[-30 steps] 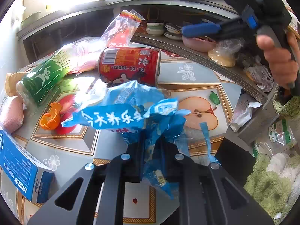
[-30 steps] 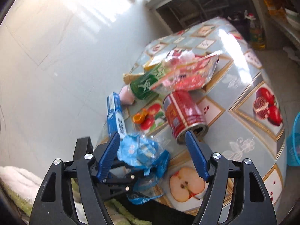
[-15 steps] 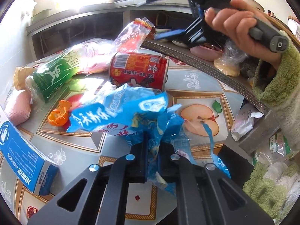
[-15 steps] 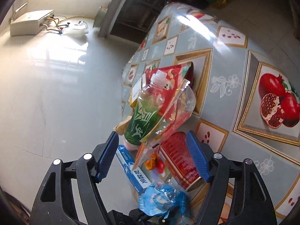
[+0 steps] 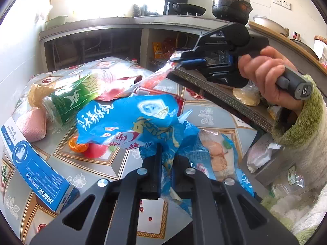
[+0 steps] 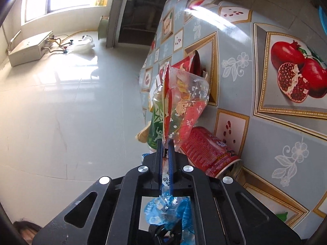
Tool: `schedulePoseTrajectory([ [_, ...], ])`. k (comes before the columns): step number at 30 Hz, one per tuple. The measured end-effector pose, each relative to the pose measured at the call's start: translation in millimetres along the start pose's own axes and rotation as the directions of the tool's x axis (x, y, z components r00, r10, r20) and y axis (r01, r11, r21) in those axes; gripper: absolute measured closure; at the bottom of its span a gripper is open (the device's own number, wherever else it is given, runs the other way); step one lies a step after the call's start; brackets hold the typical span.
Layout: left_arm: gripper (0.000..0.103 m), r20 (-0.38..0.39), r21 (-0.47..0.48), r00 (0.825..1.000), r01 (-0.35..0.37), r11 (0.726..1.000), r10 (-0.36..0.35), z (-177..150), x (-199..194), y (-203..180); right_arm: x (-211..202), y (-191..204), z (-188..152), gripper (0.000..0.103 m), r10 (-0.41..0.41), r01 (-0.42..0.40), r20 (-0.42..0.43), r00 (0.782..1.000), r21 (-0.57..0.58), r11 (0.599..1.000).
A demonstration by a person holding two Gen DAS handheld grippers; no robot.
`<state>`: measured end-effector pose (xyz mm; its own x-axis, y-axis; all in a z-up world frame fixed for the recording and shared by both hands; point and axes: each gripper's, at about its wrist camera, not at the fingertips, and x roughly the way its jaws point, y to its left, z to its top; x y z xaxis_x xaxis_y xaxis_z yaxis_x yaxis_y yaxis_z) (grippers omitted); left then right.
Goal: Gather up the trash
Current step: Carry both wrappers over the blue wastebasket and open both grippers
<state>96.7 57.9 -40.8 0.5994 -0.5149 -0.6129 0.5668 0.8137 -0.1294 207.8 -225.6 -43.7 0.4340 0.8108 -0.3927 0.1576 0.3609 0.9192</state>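
At the near left of the table [image 5: 206,112] lies a blue carton [image 5: 38,173], and just beyond it a pink pouch [image 5: 31,122] and a green-labelled bottle [image 5: 67,100] on its side. An orange peel [image 5: 78,146] sits in front of the bottle. None of these is gripped yet, so they wait for a later pass.

In the middle, the left gripper [image 5: 166,161] has its jaws pressed together on a crumpled blue wrapper [image 5: 130,120], which hangs raised above the tablecloth. The pinch sits low on a bunched fold, so the grip looks secure; it is best carried as it is, without loosening.

Behind the wrapper a red can [image 6: 206,153] lies on its side, its open end toward the near edge.

To the right, the right gripper [image 6: 165,143], held by a hand [image 5: 263,75] in a green fleecy sleeve, is clamped on the corner of a red-and-clear plastic bag [image 6: 184,102]. The bag drapes over the bottle and touches the can.

That step is probably best done by drawing the bag up and away slowly, toward the right, so the film slides off the bottle without dragging it or rolling the can. Only a thin corner is pinched, so a sharp tug could tear the film or slip it free. No bin is clearly in view, so where both pieces go cannot be told.
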Motion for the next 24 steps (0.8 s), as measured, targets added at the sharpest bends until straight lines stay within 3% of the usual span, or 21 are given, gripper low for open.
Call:
schedulePoseTrajectory([
  [8,0.097,0.052,-0.027,0.999,0.016,1.000,-0.015,12,-15,-5,-52,6,-18,0.100,0.082,-0.081,0.083,0.993,-0.010,0.997],
  [14,0.097,0.098,-0.007,0.994,0.048,0.999,-0.047,31,-19,-14,-106,10,-36,0.101,0.108,-0.094,0.216,0.970,-0.072,0.993],
  [20,0.097,0.126,0.021,0.987,0.102,0.995,-0.103,63,-12,-24,-157,-2,-52,0.101,0.082,-0.048,0.366,0.927,-0.102,0.994],
  [24,0.097,0.117,0.046,0.983,0.134,0.990,-0.139,90,1,-37,-188,-8,-62,0.101,0.038,0.030,0.479,0.877,-0.133,0.991],
])
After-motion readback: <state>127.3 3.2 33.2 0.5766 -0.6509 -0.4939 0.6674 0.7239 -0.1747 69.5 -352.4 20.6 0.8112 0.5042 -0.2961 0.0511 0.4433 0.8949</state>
